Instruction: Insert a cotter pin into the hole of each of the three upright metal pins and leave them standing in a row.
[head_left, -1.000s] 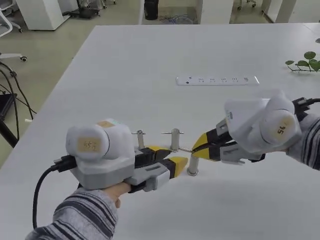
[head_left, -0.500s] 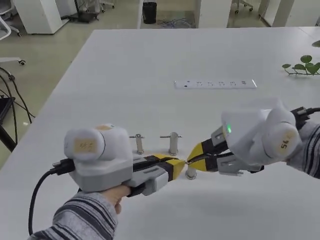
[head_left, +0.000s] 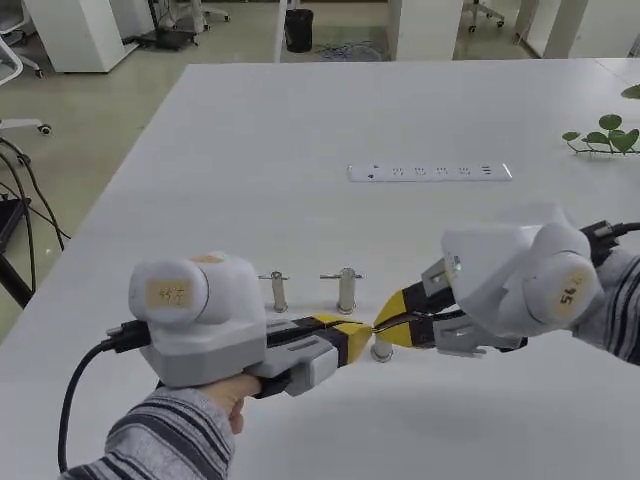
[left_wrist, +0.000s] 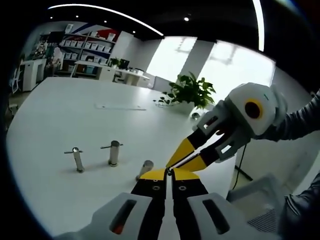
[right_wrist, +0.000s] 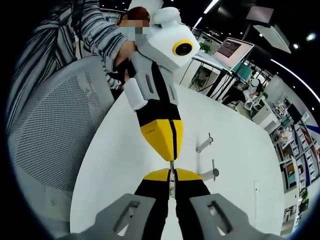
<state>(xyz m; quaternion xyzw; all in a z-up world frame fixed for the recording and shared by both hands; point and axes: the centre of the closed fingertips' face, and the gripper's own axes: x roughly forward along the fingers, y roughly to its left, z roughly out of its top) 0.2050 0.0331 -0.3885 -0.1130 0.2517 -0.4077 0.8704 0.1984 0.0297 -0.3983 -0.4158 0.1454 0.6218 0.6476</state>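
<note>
Now that the left gripper (head_left: 356, 328) has clamped shut tip-to-tip with the right gripper (head_left: 382, 326), both seemingly pinch one cotter pin (head_left: 370, 325) just above the bare third metal pin (head_left: 381, 349), insertion pending.

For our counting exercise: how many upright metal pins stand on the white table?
3. The left pin and the middle pin stand side by side; the third pin stands nearer, partly hidden under the tips of the left gripper and right gripper.

The left gripper's (head_left: 352, 328) sticker (head_left: 172, 295) and the right gripper's (head_left: 386, 326) sticker (head_left: 572, 286) carry handwritten digits; none legible.
</note>
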